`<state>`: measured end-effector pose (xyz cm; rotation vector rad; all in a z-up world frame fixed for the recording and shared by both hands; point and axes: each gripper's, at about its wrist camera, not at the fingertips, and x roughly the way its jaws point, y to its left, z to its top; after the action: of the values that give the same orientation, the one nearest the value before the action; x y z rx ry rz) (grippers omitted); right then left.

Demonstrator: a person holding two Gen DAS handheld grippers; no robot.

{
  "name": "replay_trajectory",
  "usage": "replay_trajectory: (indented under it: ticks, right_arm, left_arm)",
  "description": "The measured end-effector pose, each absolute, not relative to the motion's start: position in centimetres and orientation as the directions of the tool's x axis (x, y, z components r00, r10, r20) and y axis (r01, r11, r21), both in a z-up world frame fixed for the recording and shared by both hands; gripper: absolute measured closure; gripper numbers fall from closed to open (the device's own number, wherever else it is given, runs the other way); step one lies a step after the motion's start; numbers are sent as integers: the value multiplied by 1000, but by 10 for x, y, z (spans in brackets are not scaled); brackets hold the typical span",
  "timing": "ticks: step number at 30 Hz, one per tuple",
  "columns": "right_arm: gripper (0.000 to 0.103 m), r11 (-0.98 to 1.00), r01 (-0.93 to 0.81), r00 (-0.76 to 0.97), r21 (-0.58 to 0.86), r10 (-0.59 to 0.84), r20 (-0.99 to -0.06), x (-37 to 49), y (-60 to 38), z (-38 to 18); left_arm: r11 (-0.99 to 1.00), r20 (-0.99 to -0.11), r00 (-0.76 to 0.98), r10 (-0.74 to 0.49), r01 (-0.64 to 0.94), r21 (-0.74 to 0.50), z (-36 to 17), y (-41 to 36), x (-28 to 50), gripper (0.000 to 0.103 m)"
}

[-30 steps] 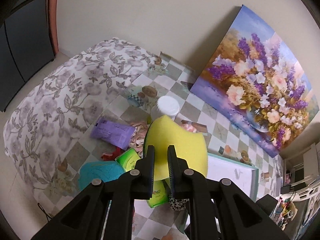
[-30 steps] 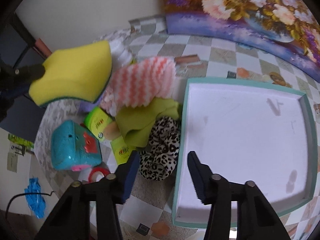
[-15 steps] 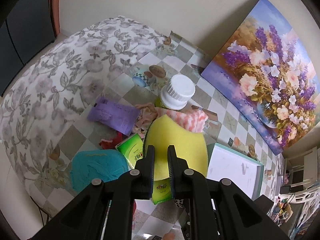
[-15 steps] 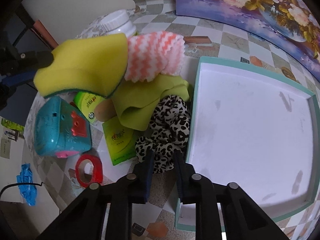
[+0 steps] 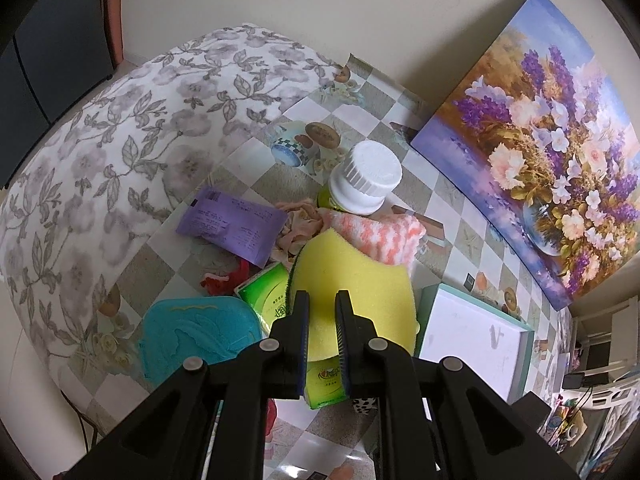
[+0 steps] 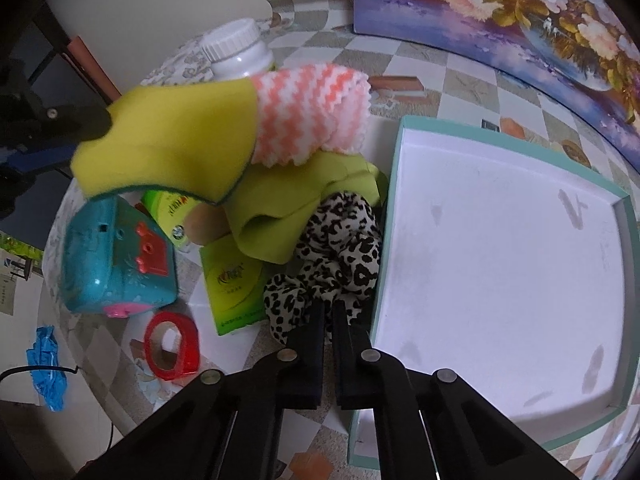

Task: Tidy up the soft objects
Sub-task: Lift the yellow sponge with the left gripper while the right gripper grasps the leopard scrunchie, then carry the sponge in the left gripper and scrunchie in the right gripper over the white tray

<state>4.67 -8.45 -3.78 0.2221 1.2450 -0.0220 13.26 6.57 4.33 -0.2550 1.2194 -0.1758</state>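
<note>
The right gripper (image 6: 329,312) is clenched on the leopard scrunchie (image 6: 336,256); the left gripper (image 5: 322,312) grasps the yellow sponge (image 5: 356,280). Lift straight, then right over the tray's (image 6: 400,136) near rim.

A floral painting (image 5: 552,168) leaned against the wall behind the checkered tablecloth (image 5: 452,196). A white-capped bottle (image 5: 366,178) stood near a purple packet (image 5: 232,226), while a teal plastic toy (image 6: 116,258) lay beside a red tape roll (image 6: 172,346).
</note>
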Motion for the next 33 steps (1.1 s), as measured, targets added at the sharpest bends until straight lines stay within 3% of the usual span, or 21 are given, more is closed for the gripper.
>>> replay_trajectory:
  ticks: [16,26,33]
  right_arm:
    - [100,973,119,506,198,113,-855,31,-99,44]
    - [100,964,194,662,183,9,-750,2,-136,115]
    - [100,931,320,672,176,-92,-735,-26,-181,122]
  left_arm:
    - [937,-832,452,-323,31,-347,94,77,119,90]
    - [916,-775,498,-389,117,-385,128,58,97,90]
    - [899,-775,455,-438,203,-389,126,15,81,90]
